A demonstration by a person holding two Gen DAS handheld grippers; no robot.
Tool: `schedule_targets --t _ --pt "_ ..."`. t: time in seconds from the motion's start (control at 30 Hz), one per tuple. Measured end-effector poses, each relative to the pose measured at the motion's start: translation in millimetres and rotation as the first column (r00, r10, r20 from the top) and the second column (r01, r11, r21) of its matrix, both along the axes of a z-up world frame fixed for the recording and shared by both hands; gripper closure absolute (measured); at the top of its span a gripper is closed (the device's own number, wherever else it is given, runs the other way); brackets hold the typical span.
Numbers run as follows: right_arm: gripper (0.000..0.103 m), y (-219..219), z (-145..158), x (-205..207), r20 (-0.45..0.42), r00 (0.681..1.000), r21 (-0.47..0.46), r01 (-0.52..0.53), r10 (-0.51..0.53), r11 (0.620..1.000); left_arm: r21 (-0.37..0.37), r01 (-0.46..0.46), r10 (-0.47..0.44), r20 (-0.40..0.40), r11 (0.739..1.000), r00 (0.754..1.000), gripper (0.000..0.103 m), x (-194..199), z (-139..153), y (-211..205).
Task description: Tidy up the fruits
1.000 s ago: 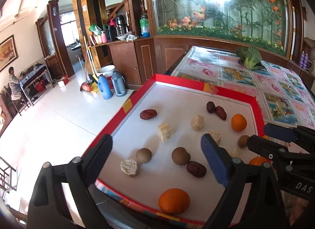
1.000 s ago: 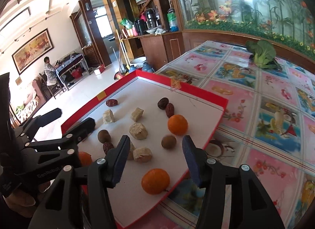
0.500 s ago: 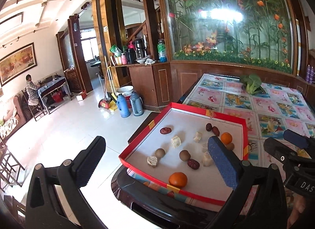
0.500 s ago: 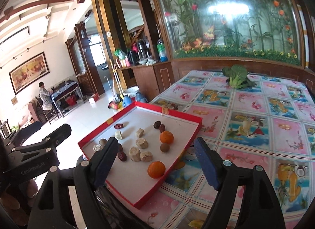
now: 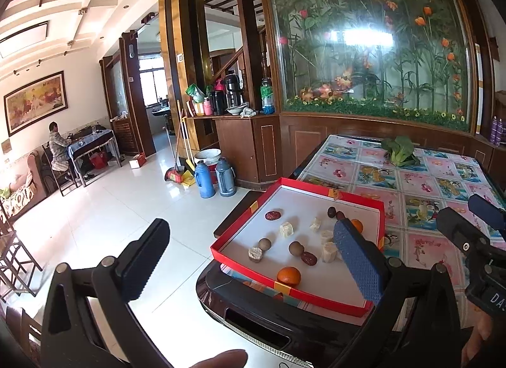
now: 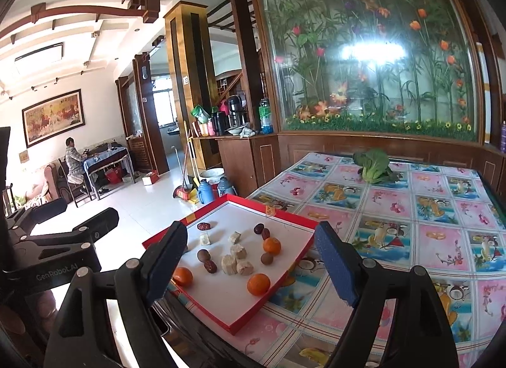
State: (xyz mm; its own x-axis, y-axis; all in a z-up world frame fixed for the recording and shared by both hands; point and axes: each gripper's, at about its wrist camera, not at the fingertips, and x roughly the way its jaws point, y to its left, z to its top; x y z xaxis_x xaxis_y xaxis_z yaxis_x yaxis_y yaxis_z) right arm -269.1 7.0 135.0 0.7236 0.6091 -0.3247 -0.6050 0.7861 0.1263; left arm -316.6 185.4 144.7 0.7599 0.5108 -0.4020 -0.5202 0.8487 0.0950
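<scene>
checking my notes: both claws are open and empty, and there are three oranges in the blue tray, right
Not quite: the tray is red, not blue, as the right wrist view shows. The rest holds: the left claw and right claw are open and empty, and three oranges lie in the tray.

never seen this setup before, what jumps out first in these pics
A red-rimmed tray sits at the table's near corner, scattered with oranges, dark dates and pale cubes. Both the left hand-held gripper and the right hand-held gripper hang open and empty in front of it. A leafy green vegetable lies at the far end.
</scene>
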Motion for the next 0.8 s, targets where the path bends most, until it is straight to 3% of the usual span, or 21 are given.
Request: schedule_targets --t 0.4,0.8 --pt "0.020 16 -1 -14 0.049 0.999 -0.058 -0.010 0.013 0.998 -0.014 -0.007 0.007 0.021 1.000 1.000 0.000 -12 6 6" --pt "0.020 26 -8 -7 0.027 0.999 -0.078 -0.017 0.019 0.997 -0.030 -0.018 0.018 0.000 0.999 1.000 0.000 -3 1 15"
